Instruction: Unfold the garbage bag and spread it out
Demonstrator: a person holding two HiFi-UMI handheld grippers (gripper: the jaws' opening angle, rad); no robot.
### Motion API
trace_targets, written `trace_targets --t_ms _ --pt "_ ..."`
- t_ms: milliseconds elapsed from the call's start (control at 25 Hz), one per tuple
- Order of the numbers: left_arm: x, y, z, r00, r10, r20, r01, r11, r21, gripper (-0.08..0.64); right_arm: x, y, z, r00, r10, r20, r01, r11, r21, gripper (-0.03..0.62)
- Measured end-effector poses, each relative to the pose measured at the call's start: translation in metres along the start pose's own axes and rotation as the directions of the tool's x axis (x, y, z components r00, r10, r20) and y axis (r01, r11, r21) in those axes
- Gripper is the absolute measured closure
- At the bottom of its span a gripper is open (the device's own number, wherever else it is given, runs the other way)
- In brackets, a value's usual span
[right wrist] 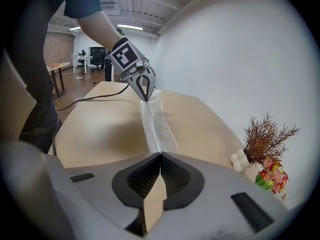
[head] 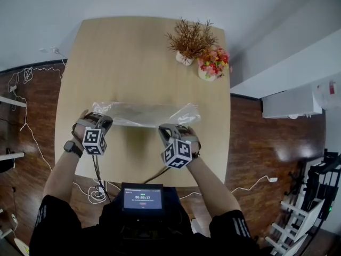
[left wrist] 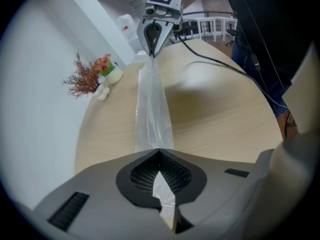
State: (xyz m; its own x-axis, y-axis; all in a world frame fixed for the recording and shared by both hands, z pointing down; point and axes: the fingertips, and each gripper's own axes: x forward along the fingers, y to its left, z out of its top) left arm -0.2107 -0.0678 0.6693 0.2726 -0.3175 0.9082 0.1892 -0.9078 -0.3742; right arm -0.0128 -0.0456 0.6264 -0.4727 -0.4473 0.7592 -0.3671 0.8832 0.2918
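Nearest the body, a screen (head: pixel 143 198) is seen below the counter's (head: pixel 133 52) near edge. Just beyond it, the left gripper (head: pixel 97 118) and the right gripper (head: pixel 168 128) are held side by side over the near part of the counter. The left gripper's fingers (left wrist: pixel 140 174) are closed together, with clear film of the bag (head: pixel 144 113) pinched between them. The right gripper's fingers are likewise closed, and the bag's other end is clamped at their tips. The bag is stretched between the two grippers as a long, narrow, crumpled strip across the counter. Whether it rests on the surface cannot be told. At the far right corner of the counter, a dried plant (head: pixel 191 39) and flowers (head: pixel 213 63) are set just beside each other.
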Motion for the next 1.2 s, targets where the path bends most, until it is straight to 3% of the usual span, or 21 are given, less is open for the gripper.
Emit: trace_targets --t_ms 160,320,560,720,880,1000,1200 --pt "0.000 -0.018 0.009 0.998 0.056 0.004 -0.056 0.997 0.056 0.559 -0.005 0.015 -0.008 1.000 -0.014 0.003 0.014 0.999 0.042 0.563" --pt "0.008 -0.043 -0.001 0.994 0.089 -0.058 -0.081 0.989 0.123 0.559 -0.007 0.032 -0.023 1.000 -0.018 -0.017 0.020 0.995 0.094 0.524" --pt "0.006 -0.064 0.017 0.997 0.076 -0.026 -0.074 0.995 0.071 0.559 -0.013 0.053 -0.042 1.000 0.011 -0.013 -0.007 0.970 0.241 0.443" --pt "0.013 -0.078 0.014 0.997 0.073 -0.040 -0.068 0.991 0.112 0.559 -0.026 0.061 -0.046 1.000 0.030 0.009 -0.031 0.951 0.308 0.433" --pt "0.027 -0.092 0.001 0.994 0.076 -0.073 -0.063 0.983 0.175 0.559 -0.047 0.041 -0.032 0.998 -0.018 0.057 -0.003 0.938 0.346 0.433" --pt "0.025 -0.096 0.006 0.996 0.068 -0.063 -0.055 0.982 0.182 0.559 -0.062 0.005 -0.017 0.993 -0.091 0.080 0.055 0.926 0.374 0.433" --pt "0.024 -0.101 0.010 0.996 0.063 -0.056 -0.051 0.982 0.184 0.559 -0.052 -0.038 -0.021 0.993 -0.111 0.024 0.095 0.926 0.366 0.433"
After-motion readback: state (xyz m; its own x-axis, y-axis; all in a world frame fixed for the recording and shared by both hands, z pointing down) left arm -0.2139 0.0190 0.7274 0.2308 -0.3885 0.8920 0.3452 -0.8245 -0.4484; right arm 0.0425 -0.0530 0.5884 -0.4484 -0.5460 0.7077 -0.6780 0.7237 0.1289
